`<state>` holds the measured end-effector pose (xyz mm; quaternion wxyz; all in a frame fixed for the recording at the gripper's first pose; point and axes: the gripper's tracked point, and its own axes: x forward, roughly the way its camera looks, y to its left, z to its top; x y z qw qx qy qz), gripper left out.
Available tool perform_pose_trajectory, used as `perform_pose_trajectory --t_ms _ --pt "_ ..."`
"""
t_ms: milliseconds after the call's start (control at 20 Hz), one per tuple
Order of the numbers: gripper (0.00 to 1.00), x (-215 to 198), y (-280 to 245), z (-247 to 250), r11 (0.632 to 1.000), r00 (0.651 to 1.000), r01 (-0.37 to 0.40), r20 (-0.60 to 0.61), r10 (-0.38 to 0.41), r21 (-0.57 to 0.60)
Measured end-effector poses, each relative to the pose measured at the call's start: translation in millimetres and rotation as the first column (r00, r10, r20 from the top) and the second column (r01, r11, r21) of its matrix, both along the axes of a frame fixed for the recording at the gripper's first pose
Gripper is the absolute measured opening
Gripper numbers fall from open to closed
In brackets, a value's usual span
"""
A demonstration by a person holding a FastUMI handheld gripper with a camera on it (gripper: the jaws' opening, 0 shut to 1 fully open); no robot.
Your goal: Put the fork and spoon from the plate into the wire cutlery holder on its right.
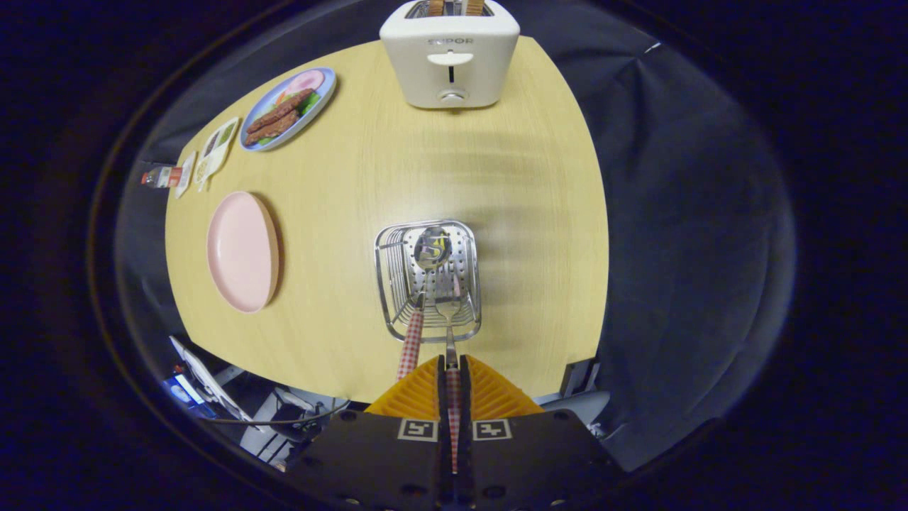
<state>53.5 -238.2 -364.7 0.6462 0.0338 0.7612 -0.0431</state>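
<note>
The tool is clamped tight on the fork's checked handle at lower centre — thin, stiff, slippery steel — tines over the wire holder, spoon already inside

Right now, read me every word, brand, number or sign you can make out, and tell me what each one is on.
"SUPOR": faint, on the front of the toaster.
Packets beside the blue plate: print too small to read.
Square markers on the tongs, which are shut on the fork handle: coded patterns, no words or numbers.
</note>
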Motion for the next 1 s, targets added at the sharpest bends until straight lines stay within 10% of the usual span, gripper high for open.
perform_pose_trajectory --t_ms 1000 --pt "0.25 37 23 18 1.000 0.981 -0.019 0.191 0.023 -0.024"
